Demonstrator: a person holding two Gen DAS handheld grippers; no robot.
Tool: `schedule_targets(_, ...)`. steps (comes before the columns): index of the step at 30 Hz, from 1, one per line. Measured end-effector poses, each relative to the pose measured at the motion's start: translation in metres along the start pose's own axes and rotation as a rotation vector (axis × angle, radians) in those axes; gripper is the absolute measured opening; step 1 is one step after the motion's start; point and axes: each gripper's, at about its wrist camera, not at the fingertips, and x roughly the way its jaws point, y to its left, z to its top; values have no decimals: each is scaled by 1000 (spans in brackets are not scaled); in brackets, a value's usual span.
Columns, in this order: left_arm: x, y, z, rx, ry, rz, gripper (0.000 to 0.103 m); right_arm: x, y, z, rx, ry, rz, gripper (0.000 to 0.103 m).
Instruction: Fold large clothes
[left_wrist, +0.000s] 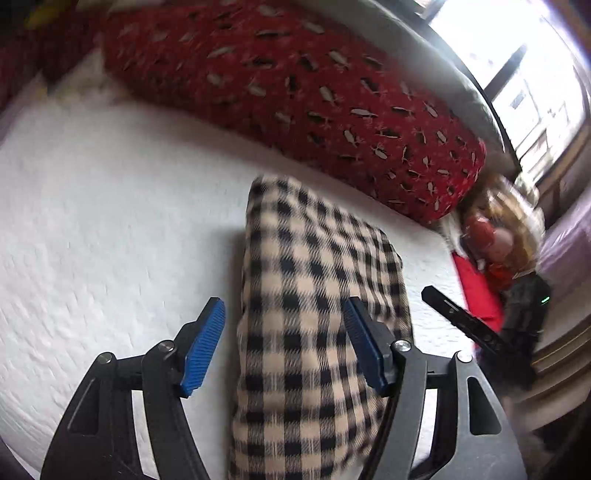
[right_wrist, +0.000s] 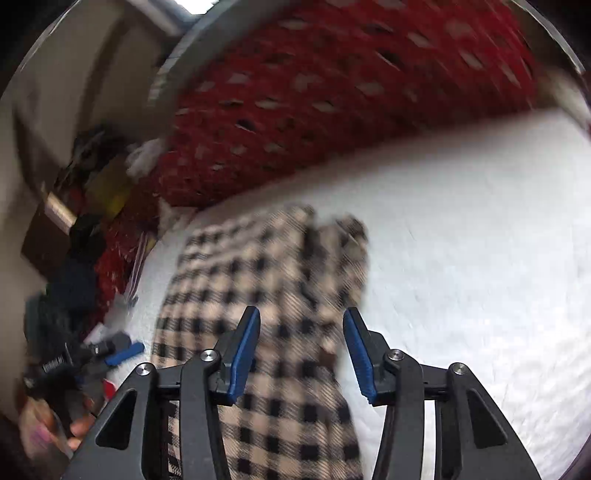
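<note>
my left gripper (left_wrist: 284, 343) and right gripper (right_wrist: 301, 354) both have their fingers apart, holding nothing. the checked cloth (left_wrist: 314, 295) lies folded long on the white bed (left_wrist: 110, 221). i think i must grab one end next and fold it over.

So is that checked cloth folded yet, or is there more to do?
Mostly done, it seems: the checked cloth lies doubled into a long narrow strip on the white bedcover. Nothing is in hand: the left gripper and the right gripper both stand open above it, pads clear of the fabric. Perhaps one more fold across its length is left.
</note>
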Motion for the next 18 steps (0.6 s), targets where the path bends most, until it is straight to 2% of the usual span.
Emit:
schedule_targets(1, 12, -11, 3, 47, 10, 52, 66, 1, 12, 5, -51, -10, 3, 37)
schedule_targets(2, 23, -11, 3, 75, 29, 91, 66, 5, 21, 7, -87, -2, 8, 23)
schedule_targets(4, 50, -3, 1, 90, 95, 160, 69, 26, 30, 13, -143, 43, -34, 5)
schedule_targets(5, 65, 7, -2, 63, 140, 160, 69, 40, 30, 12, -154, 81, -78, 5)
schedule_targets(7, 70, 21, 0, -25, 172, 104, 69, 71, 12, -1, -142, 217, -179, 0)
schedule_targets(8, 60, 25, 2, -63, 163, 91, 68, 73, 8, -4, -140, 227, -186, 0)
schedule_targets(9, 50, 24, 3, -63, 141, 83, 68, 63, 10, -4, -146, 192, -184, 0)
schedule_targets(11, 19, 15, -3, -9, 78, 93, 68, 37, 23, -6, -168, 134, -149, 9)
schedule_targets(13, 2, 7, -19, 34, 48, 100, 68, 6, 35, -19, -198, 92, -76, 11)
schedule_targets(14, -3, 5, -35, 48, 53, 125, 68, -2, 36, -27, -202, 92, -55, 27)
schedule_targets(15, 0, 5, -46, 59, 77, 141, 68, -6, 36, -39, -203, 113, -53, 36)
schedule_targets(16, 9, 4, -59, 72, 126, 154, 68, -4, 34, -52, -206, 145, -92, 47)
schedule_targets(17, 16, 4, -76, 77, 194, 187, 68, 2, 30, -65, -209, 194, -158, 47)
schedule_targets(18, 16, 6, -84, 71, 213, 201, 68, 11, 19, -81, -196, 280, -229, 47)
